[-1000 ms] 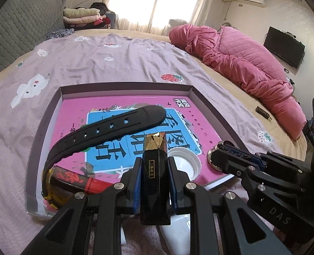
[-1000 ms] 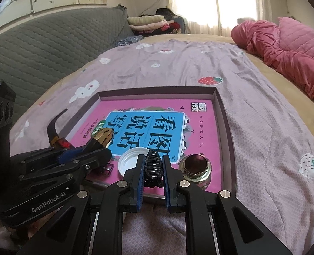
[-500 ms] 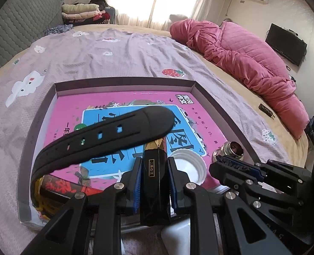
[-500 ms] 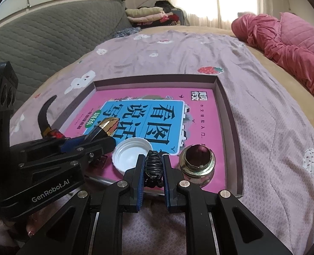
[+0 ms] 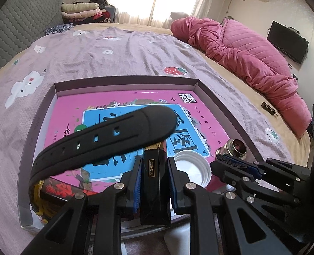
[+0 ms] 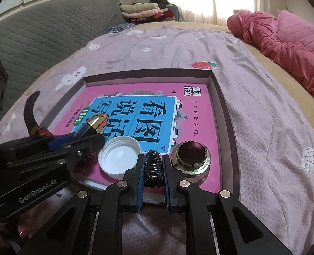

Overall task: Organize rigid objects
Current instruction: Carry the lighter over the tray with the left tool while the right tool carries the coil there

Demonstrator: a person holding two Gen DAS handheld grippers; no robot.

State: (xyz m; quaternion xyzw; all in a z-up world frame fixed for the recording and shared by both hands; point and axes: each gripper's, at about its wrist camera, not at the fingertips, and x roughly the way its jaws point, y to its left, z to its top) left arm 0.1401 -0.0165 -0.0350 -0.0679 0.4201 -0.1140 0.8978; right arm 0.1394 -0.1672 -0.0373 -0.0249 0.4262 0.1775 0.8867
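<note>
Since the earlier frame, the black watch strap (image 5: pixel 106 142) has risen closer to the left camera. Left claw (image 5: pixel 154 182) is clamped on a black faceted lipstick tube (image 5: pixel 154 180), right claw (image 6: pixel 153 170) on a black hair clip (image 6: pixel 153 166); both hover over the shallow box (image 6: pixel 227 114), probably for placing inside.

The tray (image 6: pixel 225 114) is sitting on the bed (image 6: pixel 263 127), and a book (image 6: pixel 148 114) is lying flat inside it. Near the tray's front edge, a bottle cap (image 6: pixel 119 157) is resting on the book, with a metal fitting (image 6: pixel 191 159) lying to its right. A strap (image 5: pixel 106 140) is arching over the tray's left part, and a quilt (image 5: pixel 246 51) is lying behind the tray to the right.
</note>
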